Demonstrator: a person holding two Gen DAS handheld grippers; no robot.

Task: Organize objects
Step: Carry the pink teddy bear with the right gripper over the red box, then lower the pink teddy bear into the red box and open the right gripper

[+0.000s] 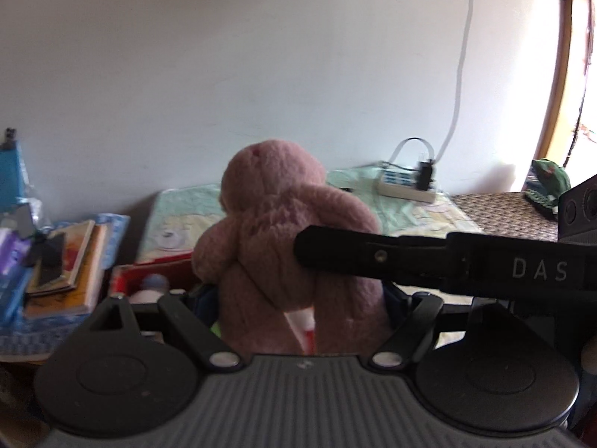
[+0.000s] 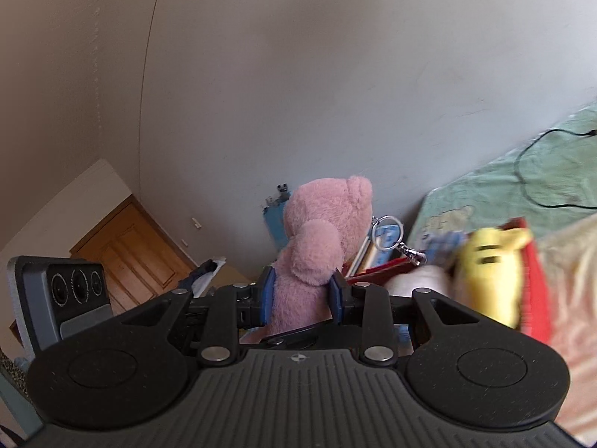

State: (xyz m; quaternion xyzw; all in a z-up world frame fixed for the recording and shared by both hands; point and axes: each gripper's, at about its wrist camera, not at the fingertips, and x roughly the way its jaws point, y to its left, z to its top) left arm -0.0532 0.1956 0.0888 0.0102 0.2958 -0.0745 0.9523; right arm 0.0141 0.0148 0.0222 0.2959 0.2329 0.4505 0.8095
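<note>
A pink plush bear (image 1: 283, 224) hangs upright in the air, seen from behind in the left wrist view. My right gripper (image 2: 302, 295) is shut on the bear (image 2: 317, 246), its blue pads (image 2: 266, 295) squeezing the waist. One black right finger (image 1: 373, 257) crosses the bear's back in the left wrist view. My left gripper (image 1: 298, 298) stands open, its fingers spread wide either side of the bear's lower body. Below sits a red box (image 2: 533, 280) holding a yellow plush (image 2: 488, 268) and other soft toys.
A stack of books (image 1: 71, 261) lies to the left of the red box (image 1: 149, 272). A white power strip (image 1: 406, 186) with cables rests on the green bedsheet (image 1: 429, 212) by the wall. A keyring lens (image 2: 390, 233) hangs near the bear. A wooden door (image 2: 130, 261) is far left.
</note>
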